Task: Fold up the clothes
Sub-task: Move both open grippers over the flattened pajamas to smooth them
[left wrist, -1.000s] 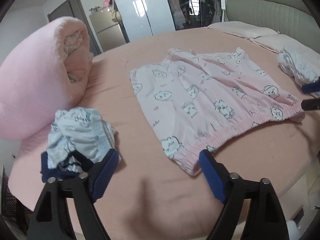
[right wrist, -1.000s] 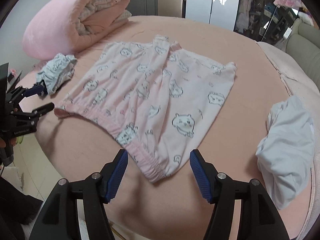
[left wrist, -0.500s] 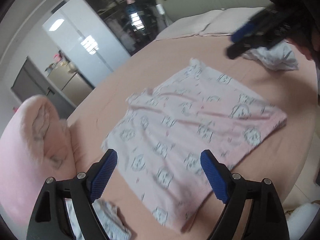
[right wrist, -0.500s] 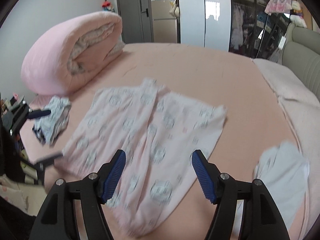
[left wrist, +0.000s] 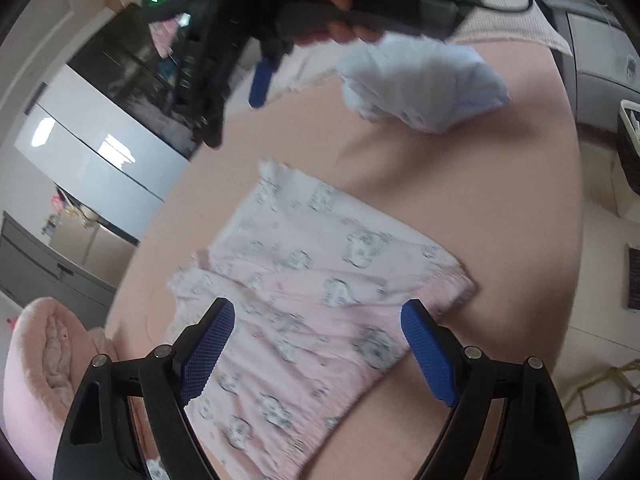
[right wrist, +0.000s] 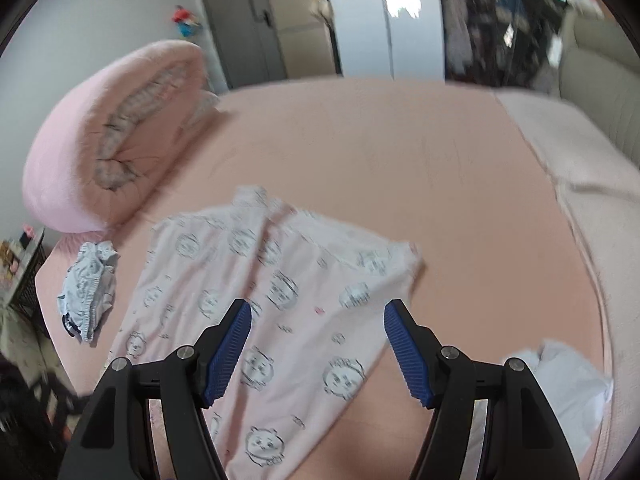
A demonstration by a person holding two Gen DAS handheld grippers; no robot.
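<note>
Both grippers hanging over the pink bed point(right wrist: 360, 152), nothing in either one.

From the left: a rolled pink quilt point(right wrist: 92, 152) is lying at the bed's edge, a crumpled pale-blue patterned garment point(right wrist: 90, 284) is sitting near it, and the flat pink cartoon-print pyjama shorts point(right wrist: 256, 300) are lying spread in the middle, with a bunched white garment point(right wrist: 568, 388) off to the right. The left gripper point(left wrist: 318, 352) is hovering above the shorts, jaws spread wide and empty; the right gripper point(right wrist: 318, 352) is hovering likewise, its blue-padded jaws parted and pinching nothing.
</note>
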